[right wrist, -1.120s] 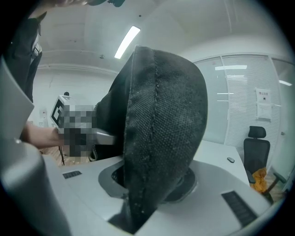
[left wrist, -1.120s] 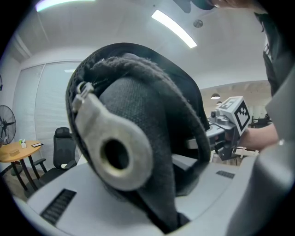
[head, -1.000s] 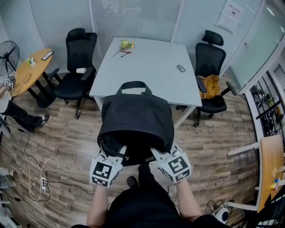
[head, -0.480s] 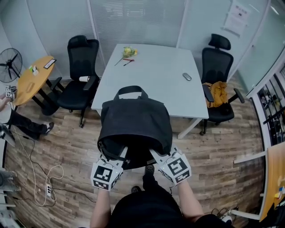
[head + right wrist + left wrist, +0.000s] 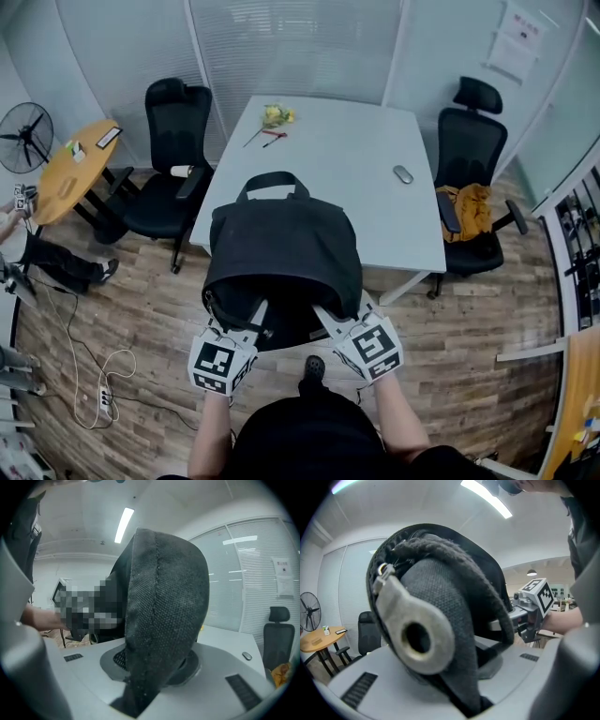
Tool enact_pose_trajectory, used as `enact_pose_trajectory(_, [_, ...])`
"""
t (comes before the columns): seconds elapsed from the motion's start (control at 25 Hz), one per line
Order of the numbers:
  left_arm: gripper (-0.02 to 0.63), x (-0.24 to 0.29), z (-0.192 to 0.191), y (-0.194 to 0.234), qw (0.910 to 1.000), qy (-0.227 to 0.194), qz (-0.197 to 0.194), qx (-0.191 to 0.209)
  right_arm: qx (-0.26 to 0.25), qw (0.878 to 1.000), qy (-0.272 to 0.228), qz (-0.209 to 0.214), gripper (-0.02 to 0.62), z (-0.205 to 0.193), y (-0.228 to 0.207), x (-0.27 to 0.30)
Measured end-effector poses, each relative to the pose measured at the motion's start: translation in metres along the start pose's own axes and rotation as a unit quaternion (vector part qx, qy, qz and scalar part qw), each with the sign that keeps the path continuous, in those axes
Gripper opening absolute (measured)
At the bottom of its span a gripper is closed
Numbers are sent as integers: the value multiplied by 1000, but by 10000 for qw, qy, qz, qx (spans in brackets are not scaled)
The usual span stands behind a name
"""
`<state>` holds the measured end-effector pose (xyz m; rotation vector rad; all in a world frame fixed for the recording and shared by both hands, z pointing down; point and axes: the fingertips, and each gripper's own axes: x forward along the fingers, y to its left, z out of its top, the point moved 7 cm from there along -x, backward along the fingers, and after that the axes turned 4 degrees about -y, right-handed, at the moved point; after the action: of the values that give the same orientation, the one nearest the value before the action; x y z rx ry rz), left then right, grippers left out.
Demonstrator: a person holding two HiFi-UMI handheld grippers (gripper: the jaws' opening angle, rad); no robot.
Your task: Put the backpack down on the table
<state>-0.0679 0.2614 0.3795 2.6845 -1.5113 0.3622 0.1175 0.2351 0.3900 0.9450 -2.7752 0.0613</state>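
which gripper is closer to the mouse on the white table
Right. The right gripper, clamping the backpack, is below and slightly left of the mouse; the left gripper is farther left.

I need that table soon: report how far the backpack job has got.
Done: left gripper and right gripper each grip the backpack, held clear of the floor. In hand: it hangs at the table's near edge. Left: set it down there, release.

Matt, coarse-woven cloth backpack [image 5: 281,248], smooth white table [image 5: 347,164], wood-grain floor [image 5: 459,347].
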Motion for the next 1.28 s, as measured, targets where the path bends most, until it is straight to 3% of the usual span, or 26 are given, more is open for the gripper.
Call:
enact_pose_trajectory(0.32, [95,38,14,6,9997,-18,235,57,-94,9997,-94,188,109,7,-44,14])
enact_pose_trajectory(0.84, [97,63,24,27,9992,-79,390,96,-239,9992,-153,290,109,21,-72,39])
enact_pose_trajectory(1.28, [97,99,23,87,9996,-159,247,-18,-314,9993,39,217,109,34,-99,98])
